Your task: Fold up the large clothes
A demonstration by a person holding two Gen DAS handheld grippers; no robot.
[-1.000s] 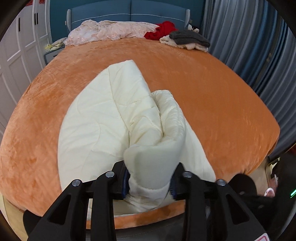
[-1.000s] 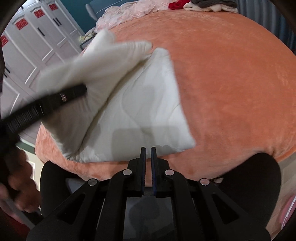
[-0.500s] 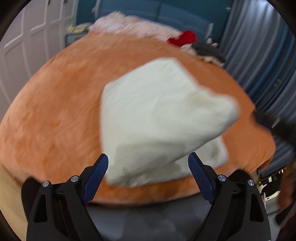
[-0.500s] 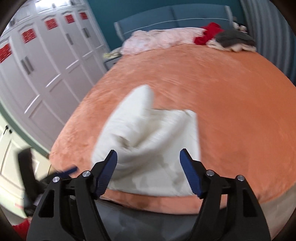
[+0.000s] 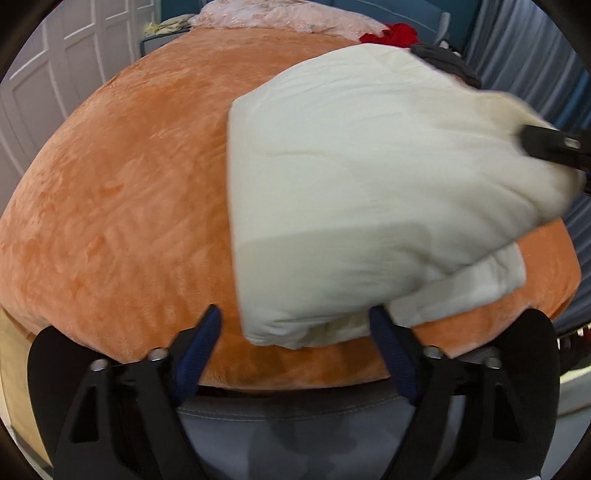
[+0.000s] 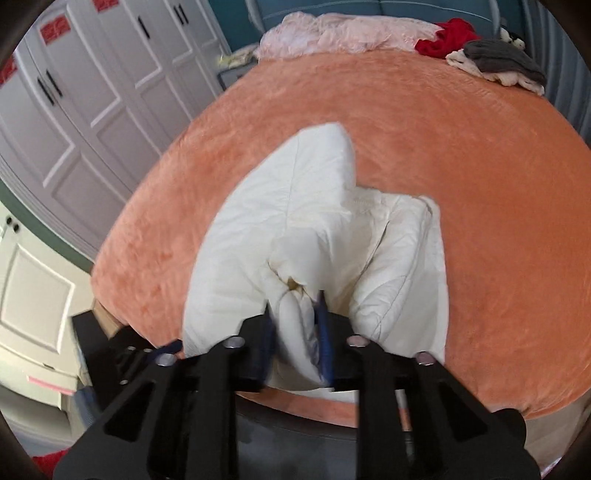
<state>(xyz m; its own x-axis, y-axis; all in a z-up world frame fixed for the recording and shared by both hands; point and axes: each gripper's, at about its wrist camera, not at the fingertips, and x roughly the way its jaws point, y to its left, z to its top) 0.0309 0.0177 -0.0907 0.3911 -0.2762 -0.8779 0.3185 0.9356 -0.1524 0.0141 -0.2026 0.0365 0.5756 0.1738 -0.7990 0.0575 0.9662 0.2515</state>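
A cream quilted garment (image 5: 369, 192) lies folded on the orange bed (image 5: 122, 206) near its front edge. My left gripper (image 5: 295, 332) is open and empty, its jaws wide, just in front of the garment's near corner. My right gripper (image 6: 295, 317) is shut on a bunched fold of the garment (image 6: 314, 229) and holds it raised. The right gripper also shows in the left wrist view (image 5: 554, 147), at the garment's right side.
A pink bedding heap (image 6: 332, 33), a red cloth (image 6: 450, 37) and a grey and cream pile (image 6: 502, 62) lie at the head of the bed. White wardrobe doors (image 6: 74, 110) stand at the left. Blue curtains (image 5: 524, 51) hang at the right.
My left gripper let go of the garment and opened. My right gripper opened, moved onto the garment and shut on a fold, lifting it.
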